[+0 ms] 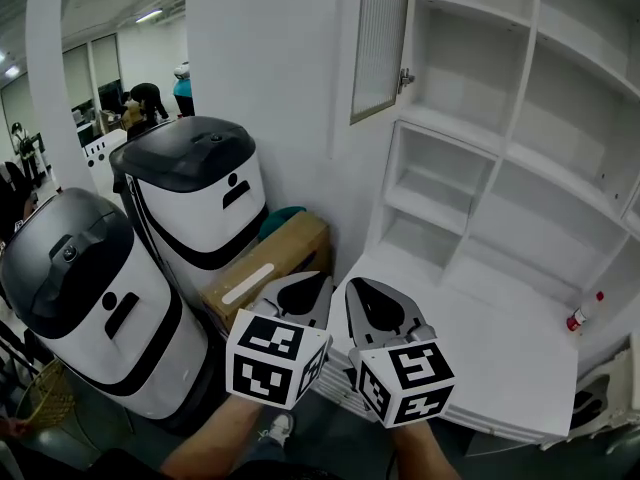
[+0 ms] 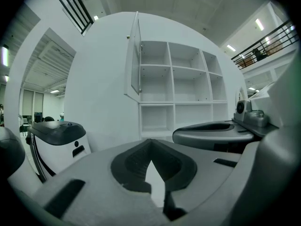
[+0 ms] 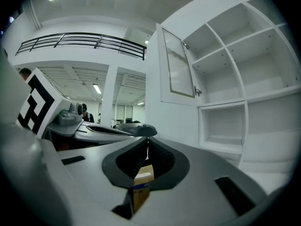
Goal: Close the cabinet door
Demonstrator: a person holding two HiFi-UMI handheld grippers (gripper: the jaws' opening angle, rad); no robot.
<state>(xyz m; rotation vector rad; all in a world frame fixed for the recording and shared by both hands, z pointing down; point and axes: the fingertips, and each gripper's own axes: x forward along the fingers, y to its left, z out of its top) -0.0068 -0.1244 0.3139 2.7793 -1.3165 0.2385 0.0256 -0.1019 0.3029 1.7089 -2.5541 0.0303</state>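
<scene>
White-framed cabinet door (image 1: pixel 380 43), ribbed glass panel: swung out from the upper-left compartment of the open shelf cabinet (image 1: pixel 527 98), latch knob on its free edge; not yet closed.

Left gripper (image 1: pixel 318 280): jaws together, nothing between them.

Right gripper (image 1: pixel 355 284): jaws together, nothing between them; probably kept shut to serve as a blunt pusher, since no grasp seems needed.

Position: both grippers side by side at bottom centre of the head view. Door at upper centre, well apart from both.

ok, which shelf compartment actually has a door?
The upper-left compartment: its framed door hangs swung open to the left. The other compartments in view are doorless.
</scene>
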